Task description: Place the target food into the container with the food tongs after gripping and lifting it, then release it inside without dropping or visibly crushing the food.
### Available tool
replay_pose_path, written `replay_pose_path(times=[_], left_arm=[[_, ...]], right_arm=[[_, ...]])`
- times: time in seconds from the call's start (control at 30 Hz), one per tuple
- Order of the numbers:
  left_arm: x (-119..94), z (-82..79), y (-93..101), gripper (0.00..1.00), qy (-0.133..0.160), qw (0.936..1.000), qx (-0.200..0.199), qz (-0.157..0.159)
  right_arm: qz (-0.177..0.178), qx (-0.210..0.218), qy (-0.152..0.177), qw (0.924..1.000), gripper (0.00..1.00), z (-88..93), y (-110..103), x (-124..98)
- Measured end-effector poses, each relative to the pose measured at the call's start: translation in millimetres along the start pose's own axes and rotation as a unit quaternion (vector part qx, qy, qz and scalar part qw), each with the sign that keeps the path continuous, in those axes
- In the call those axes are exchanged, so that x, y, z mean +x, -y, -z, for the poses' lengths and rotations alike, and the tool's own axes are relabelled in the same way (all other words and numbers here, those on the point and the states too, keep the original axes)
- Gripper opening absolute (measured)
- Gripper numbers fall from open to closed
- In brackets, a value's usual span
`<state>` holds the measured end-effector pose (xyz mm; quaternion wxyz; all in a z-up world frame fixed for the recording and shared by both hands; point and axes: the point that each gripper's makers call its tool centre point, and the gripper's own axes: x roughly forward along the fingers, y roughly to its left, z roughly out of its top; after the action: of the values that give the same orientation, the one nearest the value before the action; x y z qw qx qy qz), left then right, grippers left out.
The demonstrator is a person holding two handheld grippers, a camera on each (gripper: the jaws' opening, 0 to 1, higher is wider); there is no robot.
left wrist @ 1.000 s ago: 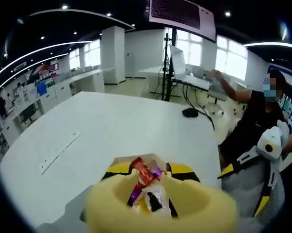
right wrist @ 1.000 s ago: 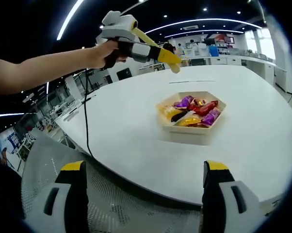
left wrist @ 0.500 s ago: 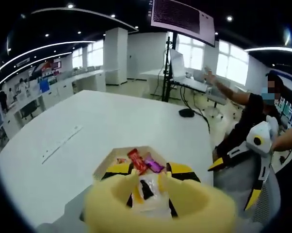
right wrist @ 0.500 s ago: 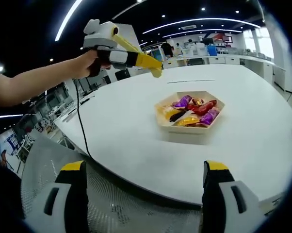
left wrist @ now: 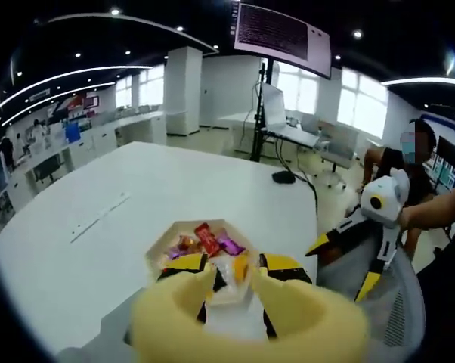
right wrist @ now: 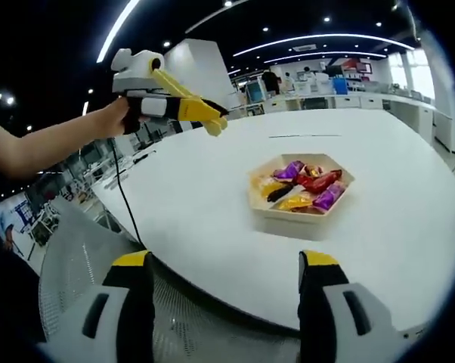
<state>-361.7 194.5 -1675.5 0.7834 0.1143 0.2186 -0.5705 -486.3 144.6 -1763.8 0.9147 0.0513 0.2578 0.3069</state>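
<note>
- In the left gripper view, the left gripper [left wrist: 227, 291] is seen clamped on yellow food tongs [left wrist: 250, 318], whose blurred tips close on a small clear-wrapped snack [left wrist: 229, 291]; the snack is held in the air, above and on the near side of the tray.
- A hexagonal container [left wrist: 161, 243] of bright wrapped snacks [left wrist: 207, 240] rests on the white table [left wrist: 152, 189], just beyond the tong tips.
- In the right gripper view, the left gripper is seen from outside, held by a hand [right wrist: 120, 117] well to the left of the container and high over the table.
- The right gripper [right wrist: 220, 302] is held low at the near table edge, its jaws wide apart and holding nothing.
- Compared with a second ago, the container is seen farther from the tong tips, and the left gripper has been drawn back and to the left, away from the container.
- This is judged a lift and carry-away: the grip appears secure, the wrapper uncrushed, and placing is not yet done.
</note>
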Motion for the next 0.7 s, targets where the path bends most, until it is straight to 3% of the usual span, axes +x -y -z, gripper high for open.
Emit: replay_pose_path(times=[0.17, 0.23, 0.4, 0.57, 0.7], left_arm=[[-15.5, 3.7, 12.4, 0.24, 0.007, 1.0000, -0.002, 0.002], [-24.4, 2.7, 16.5, 0.24, 0.015, 0.9999, -0.004, 0.002], [-42.8, 0.8, 27.9, 0.24, 0.026, 0.9996, -0.005, 0.001], [-56.9, 2.7, 40.1, 0.24, 0.040, 0.9991, -0.016, 0.001], [-67.9, 3.9, 49.3, 0.24, 0.054, 0.9982, -0.027, 0.002]], right_arm=[[-0.033, -0.005, 0.052, 0.9981, 0.60, -33.1, -11.6, -3.4], [-0.045, -0.025, 0.072, 0.9960, 0.57, -46.6, -18.9, -3.5], [-0.056, -0.070, 0.067, 0.9938, 0.46, -54.4, -32.7, 1.4], [-0.074, -0.055, 0.088, 0.9918, 0.43, -69.4, -39.1, -5.3], [-0.106, -0.074, 0.110, 0.9856, 0.35, -88.1, -61.6, -5.9]])
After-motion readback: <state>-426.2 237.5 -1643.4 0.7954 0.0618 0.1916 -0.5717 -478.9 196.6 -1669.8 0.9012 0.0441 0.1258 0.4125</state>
